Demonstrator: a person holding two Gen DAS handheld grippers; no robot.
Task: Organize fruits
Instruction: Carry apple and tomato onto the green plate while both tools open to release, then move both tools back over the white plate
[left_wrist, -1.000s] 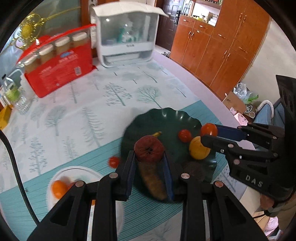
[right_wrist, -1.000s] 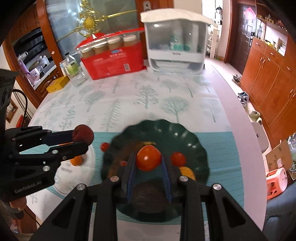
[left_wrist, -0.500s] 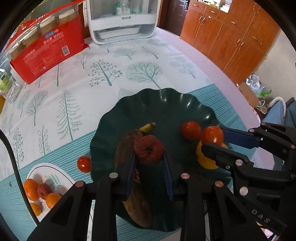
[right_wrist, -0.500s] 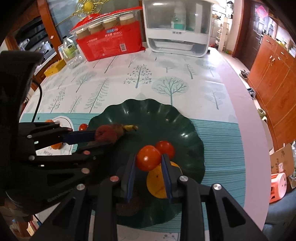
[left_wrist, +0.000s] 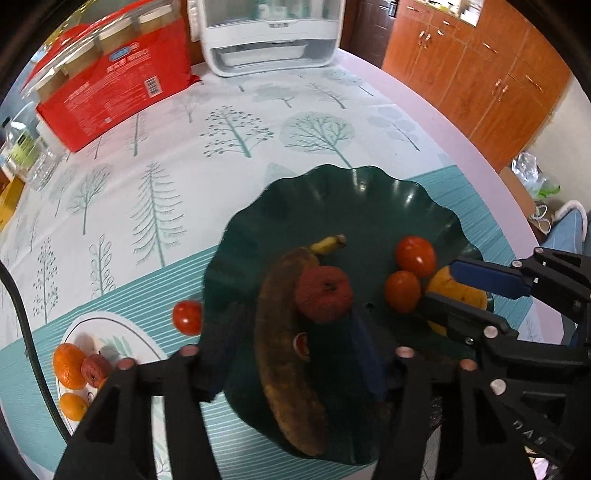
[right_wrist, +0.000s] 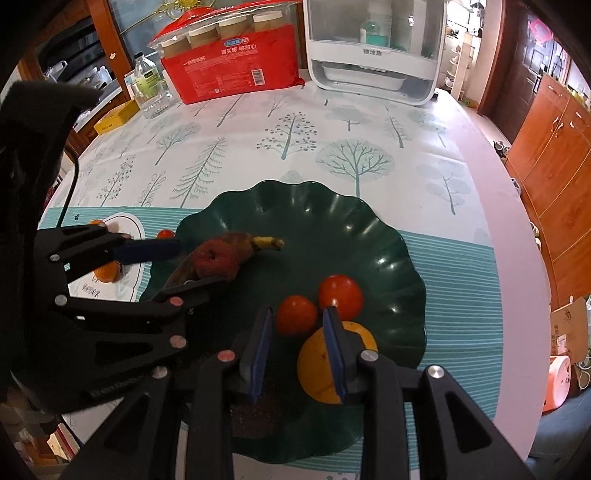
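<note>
the left hand-held gripper (left_wrist: 291, 339) fingers (left_wrist: 364, 354) are motion-blurred, so their edges are unclear. the right hand-held gripper (right_wrist: 298, 332) covers part of the orange (right_wrist: 321, 373), and the small white plate (left_wrist: 92, 332) is partly hidden.

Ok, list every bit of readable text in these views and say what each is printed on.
"真实惠 够放心": red pack, large white line; its smaller print is too small to read.
"DAS": body of the right tongs, seen upside down.
White appliance: grey label, too blurred to read.
Small plate: dark lettering, unreadable.
Cardboard box: print too small to read.
</note>
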